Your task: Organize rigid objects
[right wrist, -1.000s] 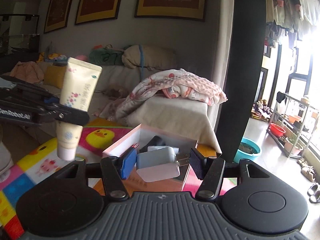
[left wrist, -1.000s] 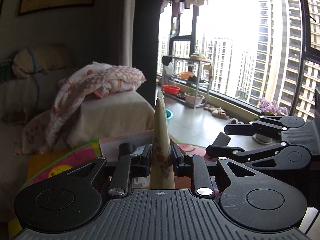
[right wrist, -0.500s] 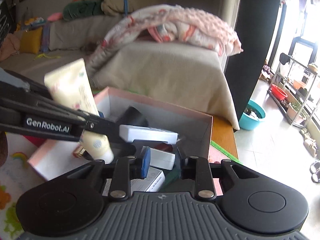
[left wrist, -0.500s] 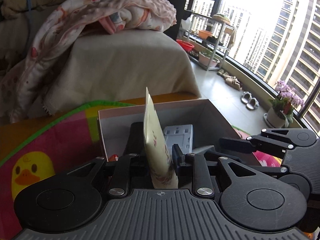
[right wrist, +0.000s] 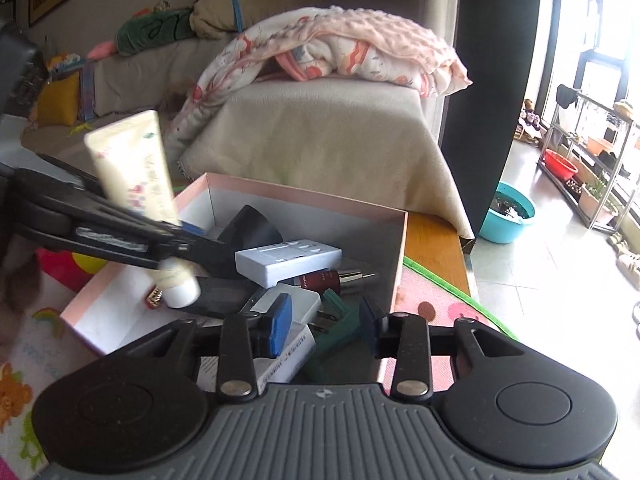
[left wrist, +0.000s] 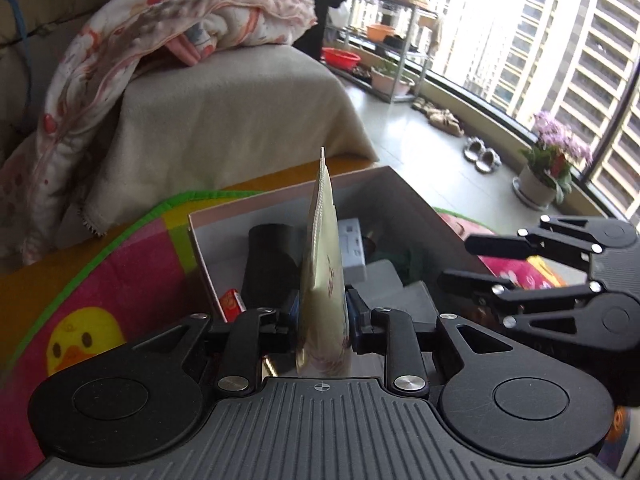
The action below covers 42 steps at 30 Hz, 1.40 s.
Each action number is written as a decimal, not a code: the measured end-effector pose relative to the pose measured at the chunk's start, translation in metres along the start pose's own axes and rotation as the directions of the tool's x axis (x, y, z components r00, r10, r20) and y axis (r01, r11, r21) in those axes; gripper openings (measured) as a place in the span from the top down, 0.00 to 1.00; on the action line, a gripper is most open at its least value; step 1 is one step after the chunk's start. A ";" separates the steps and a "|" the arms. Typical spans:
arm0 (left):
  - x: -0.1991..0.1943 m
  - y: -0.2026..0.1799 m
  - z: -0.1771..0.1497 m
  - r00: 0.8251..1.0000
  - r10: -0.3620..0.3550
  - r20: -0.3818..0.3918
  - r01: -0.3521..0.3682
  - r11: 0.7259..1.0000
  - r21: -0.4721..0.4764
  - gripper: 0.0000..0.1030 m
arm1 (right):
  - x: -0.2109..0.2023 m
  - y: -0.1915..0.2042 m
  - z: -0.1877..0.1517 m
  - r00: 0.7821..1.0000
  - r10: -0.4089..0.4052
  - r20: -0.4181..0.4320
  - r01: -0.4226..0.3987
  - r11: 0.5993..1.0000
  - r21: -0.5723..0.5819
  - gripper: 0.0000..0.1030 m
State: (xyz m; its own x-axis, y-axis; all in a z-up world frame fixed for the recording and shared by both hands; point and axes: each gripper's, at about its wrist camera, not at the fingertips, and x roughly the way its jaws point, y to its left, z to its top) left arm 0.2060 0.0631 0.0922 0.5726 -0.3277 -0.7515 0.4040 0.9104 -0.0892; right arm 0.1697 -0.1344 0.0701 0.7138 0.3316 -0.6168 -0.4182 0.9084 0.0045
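The left hand-held gripper (left wrist: 322, 316) is clenched on a cream cosmetic tube (left wrist: 323, 264), gripped near its white cap end. The tube's long axis stands nearly upright, crimped end up and cap pointing down, tilted a little. It hangs directly over the near left part of an open pink cardboard box (right wrist: 304, 203), above a black case (left wrist: 272, 264) and a white power strip (right wrist: 288, 261) lying inside. The box sits on a colourful play mat (left wrist: 100, 280). The right hand-held gripper (right wrist: 325, 322) is released, jaws spread wide and holding nothing, hovering over the box's near right corner, just above a white charger (right wrist: 296, 308). The left one is placed to lower the tube.
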 end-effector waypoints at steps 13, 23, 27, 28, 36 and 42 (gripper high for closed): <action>0.056 -0.017 0.023 0.996 0.026 -0.091 -0.023 0.999 0.040 0.73 | -0.031 -0.003 -0.022 0.998 0.006 0.062 -0.005 1.000 -0.013 0.43; -0.027 -0.018 -0.022 0.964 0.070 0.256 -0.060 0.997 -0.045 0.74 | -0.044 0.000 -0.052 0.991 -0.050 0.122 0.055 0.998 -0.043 0.39; -0.063 -0.038 -0.085 0.953 0.108 0.284 -0.095 0.994 -0.060 0.73 | -0.058 -0.001 -0.060 0.989 -0.053 0.140 0.049 0.998 0.032 0.25; -0.072 -0.042 -0.101 0.949 0.135 0.286 -0.117 0.990 -0.077 0.73 | -0.062 -0.001 -0.063 0.989 -0.045 0.138 0.039 0.998 0.048 0.24; -0.079 -0.066 -0.200 0.951 0.273 0.146 -0.246 0.953 -0.178 0.73 | -0.076 0.038 -0.108 1.000 -0.031 -0.001 0.031 0.997 0.076 0.15; -0.058 -0.090 -0.214 0.927 0.328 0.184 -0.294 0.937 -0.190 0.69 | -0.064 0.053 -0.134 0.990 -0.113 -0.079 0.120 0.990 0.081 0.01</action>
State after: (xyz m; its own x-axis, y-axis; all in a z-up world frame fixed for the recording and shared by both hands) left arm -0.0162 0.0539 0.0040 0.7943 -0.0519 -0.6052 0.0752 0.9971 0.0132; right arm 0.0262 -0.1413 0.0043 0.7097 0.2055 -0.6738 -0.2829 0.9591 -0.0055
